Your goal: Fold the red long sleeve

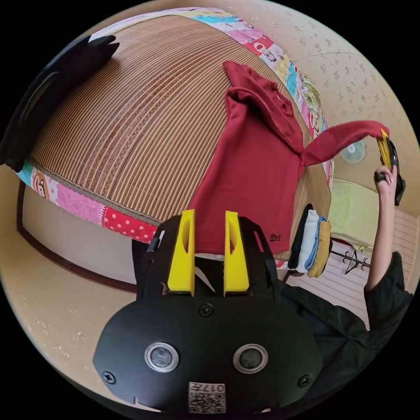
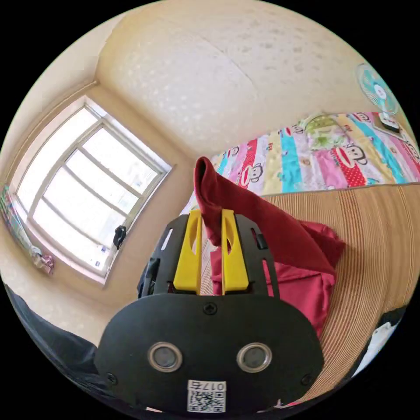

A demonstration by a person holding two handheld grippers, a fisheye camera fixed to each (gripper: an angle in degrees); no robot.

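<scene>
One red long sleeve [image 1: 253, 175] flat on striped mat [image 1: 131, 122] on bed, hem end nearest your left gripper [image 1: 209, 214]. Your left gripper's jaws stand parted, nothing between them. Your right gripper [image 2: 211, 227] pinches one sleeve [image 2: 210, 197], lifted off to side. One stack of folded clothes [image 1: 311, 245] just beside shirt's hem corner.

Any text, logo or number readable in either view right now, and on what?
Small dark mark on the red long sleeve hem: too small to read.
Sticker on the left gripper: inverted characters, not reliably readable.
Sticker on the right gripper: the same.
No other text.
</scene>
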